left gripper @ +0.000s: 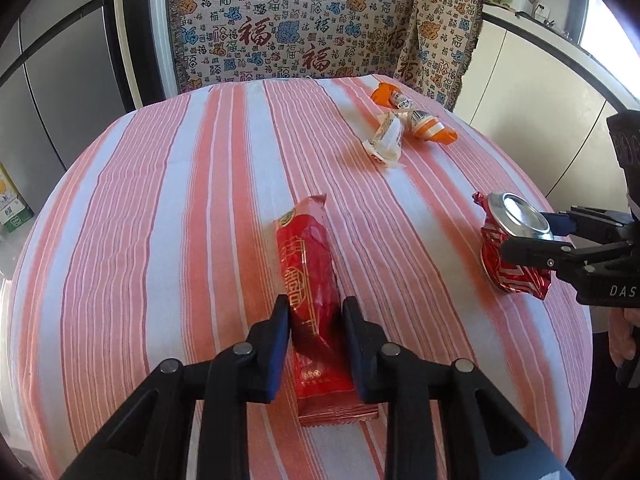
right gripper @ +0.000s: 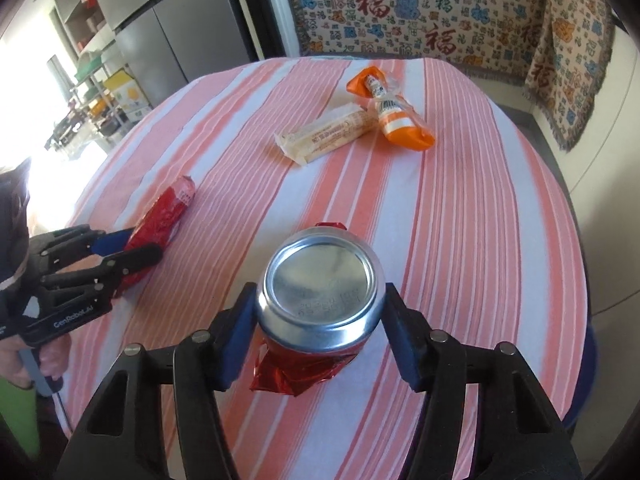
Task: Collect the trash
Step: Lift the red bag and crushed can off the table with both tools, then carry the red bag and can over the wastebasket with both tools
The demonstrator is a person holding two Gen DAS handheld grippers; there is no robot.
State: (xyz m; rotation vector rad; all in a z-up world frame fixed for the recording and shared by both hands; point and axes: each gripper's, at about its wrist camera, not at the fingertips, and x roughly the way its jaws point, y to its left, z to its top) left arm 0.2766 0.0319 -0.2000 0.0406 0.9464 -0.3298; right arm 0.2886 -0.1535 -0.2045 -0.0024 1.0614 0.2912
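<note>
A: Where is the trash, and what does each tool hold?

B: The red wrapper [left gripper: 316,308] lies flat on the striped table [left gripper: 160,200], lengthwise between the fingers of the left tool [left gripper: 316,344]. The pads sit against its two long edges, so that tool reads as clamped on the wrapper. The crushed can [right gripper: 320,300] sits base-up in the right tool [right gripper: 320,328]; the pads bear on its sides, so it is gripped. An orange wrapper [right gripper: 400,120] and a pale wrapper [right gripper: 324,136] lie touching one another further back on the table, well apart from both tools.

A: How should the present step be done well?

B: Judged from this moment, the step is the lift of both items.
1. Keep each tool pressed together; the wrapper is thin and may slip or fold.
2. Raise the wrapper straight up so the free far end does not drag the cloth.
3. Keep the can level, as the crumpled lower part gives an uneven seat.

A: What cannot be confirmed?

B: No bin or bag shows in either view. Whether the can has cleared the table is unclear. The wrapper's near end is partly covered by the left tool.
</note>
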